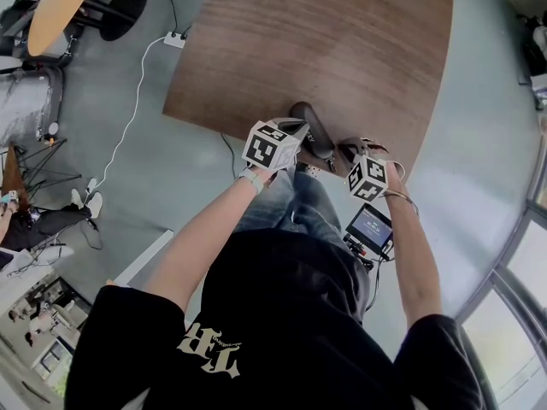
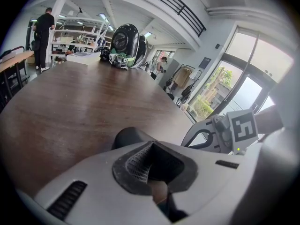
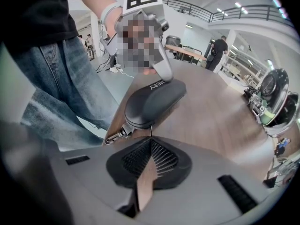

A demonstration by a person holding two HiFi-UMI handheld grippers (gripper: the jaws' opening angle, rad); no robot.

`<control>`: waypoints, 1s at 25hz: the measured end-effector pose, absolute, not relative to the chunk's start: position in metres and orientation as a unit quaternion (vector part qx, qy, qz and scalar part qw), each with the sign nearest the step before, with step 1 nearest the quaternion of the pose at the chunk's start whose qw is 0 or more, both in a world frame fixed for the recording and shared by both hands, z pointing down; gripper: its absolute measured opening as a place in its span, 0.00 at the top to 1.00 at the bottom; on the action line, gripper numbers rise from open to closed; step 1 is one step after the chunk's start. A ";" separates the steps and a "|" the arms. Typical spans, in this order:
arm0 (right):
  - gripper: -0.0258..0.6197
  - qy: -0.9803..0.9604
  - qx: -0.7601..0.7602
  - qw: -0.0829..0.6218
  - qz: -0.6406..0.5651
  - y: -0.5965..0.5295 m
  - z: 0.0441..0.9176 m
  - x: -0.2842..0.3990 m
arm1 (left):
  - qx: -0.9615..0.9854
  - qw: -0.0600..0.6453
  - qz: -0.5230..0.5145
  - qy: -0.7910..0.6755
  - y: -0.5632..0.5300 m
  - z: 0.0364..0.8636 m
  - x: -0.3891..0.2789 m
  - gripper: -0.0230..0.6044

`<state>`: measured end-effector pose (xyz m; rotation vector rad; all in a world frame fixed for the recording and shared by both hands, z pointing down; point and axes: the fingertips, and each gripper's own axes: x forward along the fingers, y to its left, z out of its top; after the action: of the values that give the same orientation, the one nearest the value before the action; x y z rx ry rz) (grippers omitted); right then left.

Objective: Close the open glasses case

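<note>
A dark oval glasses case (image 1: 313, 137) lies shut at the near edge of the brown wooden table (image 1: 342, 41). In the right gripper view the case (image 3: 152, 102) has a metal clip (image 3: 116, 135) at its end. My left gripper (image 1: 301, 129) rests its shut tips on top of the case; from its own camera, the left gripper (image 2: 151, 145) shows pads together and the case (image 2: 127, 137) just beyond. My right gripper (image 3: 151, 143) is shut at the case's near edge, where a thin dark zipper pull (image 3: 151, 136) runs into its tips.
The table edge passes right under the case, with grey floor and the person's jeans (image 3: 70, 88) below. A small screen (image 1: 373, 227) hangs at the person's waist. Large black round objects (image 2: 125, 39) stand at the table's far end. A power strip (image 1: 175, 38) lies on the floor.
</note>
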<state>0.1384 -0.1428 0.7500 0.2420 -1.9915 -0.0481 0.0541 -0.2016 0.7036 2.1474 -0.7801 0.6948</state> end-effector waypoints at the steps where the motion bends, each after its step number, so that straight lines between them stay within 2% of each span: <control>1: 0.98 -0.837 0.102 0.537 -0.020 -0.142 0.749 0.139 | 0.836 0.367 0.271 -0.305 -0.202 0.703 0.054 0.97; 25: 0.98 -0.843 0.136 0.520 0.003 -0.141 0.749 0.139 | 0.832 0.372 0.272 -0.309 -0.205 0.706 0.057 0.97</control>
<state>0.1392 -0.1407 0.7494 0.3253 -2.0216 0.0070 0.0571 -0.2049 0.7060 2.1312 -0.7927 0.6974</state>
